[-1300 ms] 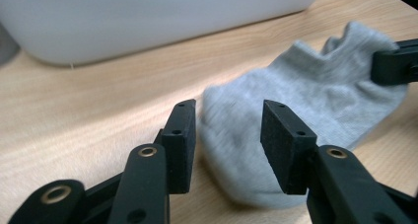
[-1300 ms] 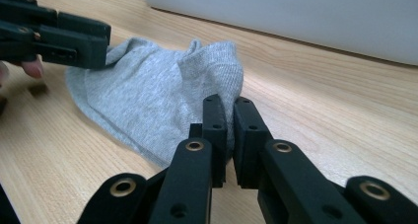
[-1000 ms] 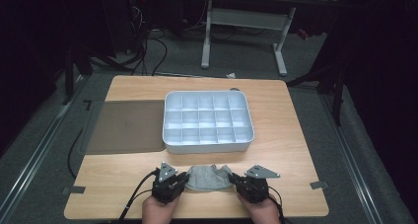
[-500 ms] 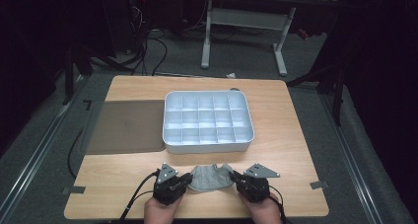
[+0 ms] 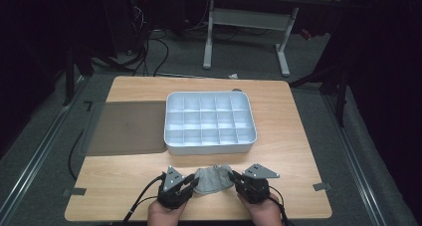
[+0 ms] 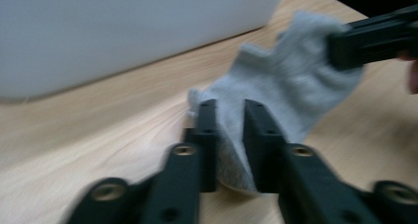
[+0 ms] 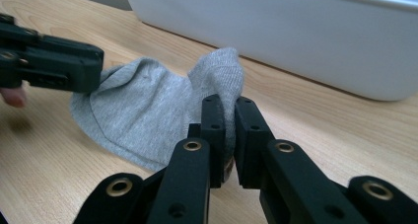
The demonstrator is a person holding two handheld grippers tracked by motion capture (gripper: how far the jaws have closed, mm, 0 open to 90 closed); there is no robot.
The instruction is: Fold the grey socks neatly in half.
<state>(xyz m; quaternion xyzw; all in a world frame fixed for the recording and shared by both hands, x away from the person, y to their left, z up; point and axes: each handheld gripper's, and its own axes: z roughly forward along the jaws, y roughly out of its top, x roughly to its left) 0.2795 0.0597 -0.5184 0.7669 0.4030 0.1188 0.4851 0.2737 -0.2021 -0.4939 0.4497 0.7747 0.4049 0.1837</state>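
A grey sock (image 5: 214, 180) lies bunched on the wooden table (image 5: 298, 151) near its front edge, stretched between my two grippers. My left gripper (image 5: 191, 182) holds the sock's left end. In the left gripper view the cloth (image 6: 296, 81) fills the gap between the left gripper (image 6: 226, 105) jaws, which have just been opening and stand a little apart. My right gripper (image 5: 234, 178) pinches the right end. In its own view the right gripper (image 7: 224, 101) is shut tight on a raised fold of the sock (image 7: 143, 110).
A white compartment bin (image 5: 209, 145) stands just beyond the sock in the middle of the table. Its wall is close in both gripper views (image 6: 123, 31) (image 7: 296, 36). A dark mat (image 5: 127, 129) lies left of the bin. A desk frame and cables stand on the floor behind.
The sock's shape has shifted slightly between the grippers. Both hands stay in about the same place.
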